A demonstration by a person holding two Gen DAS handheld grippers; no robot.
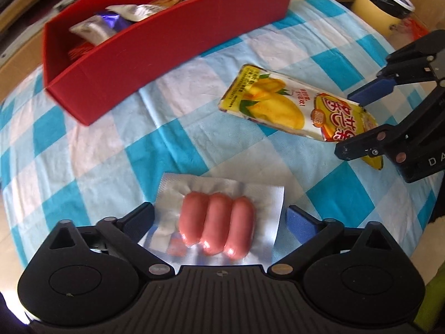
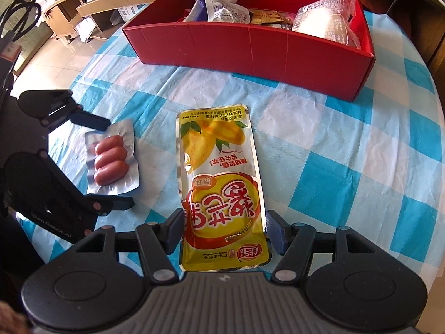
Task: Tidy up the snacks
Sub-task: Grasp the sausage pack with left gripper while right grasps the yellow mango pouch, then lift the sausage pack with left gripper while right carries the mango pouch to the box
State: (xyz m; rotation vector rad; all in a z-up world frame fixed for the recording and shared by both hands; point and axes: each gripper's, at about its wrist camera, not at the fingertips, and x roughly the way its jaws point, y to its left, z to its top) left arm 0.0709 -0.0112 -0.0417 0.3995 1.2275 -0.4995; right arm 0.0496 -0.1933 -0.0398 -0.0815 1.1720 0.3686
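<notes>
Left gripper point(image 1: 219, 217): jaws spread wide, set either side of the sausage pack point(image 1: 215, 224); the pads are seen clear of the foil edges, nothing gripped.

Sausage pack: three pink sausages sealed in a silver foil-and-film sheet, lying flat on the checked tablecloth point(image 1: 83, 150). Judged light; the flat margin is thin, crinkled and likely slippery, the sausages soft but firm enough to bear a squeeze. Best taken across the raised middle, over the sausages, rather than by the flimsy border.

Right gripper point(image 2: 225, 229): jaws at a middling width, placed at both long edges of the mango pouch point(image 2: 219, 178), near its lower end. Whether the pads press on the pouch cannot be told; the right pad appears just beside the edge.

Mango pouch: long yellow glossy packet, lying flat on the cloth, just beside the sausage pack. Judged light, pliant and slick; it may buckle if pinched edge to edge, so a hold across the filled lower part is advised.

Red box point(image 2: 250, 47): open-topped card box beyond both items, well apart from them, already holding several wrapped snacks.
</notes>
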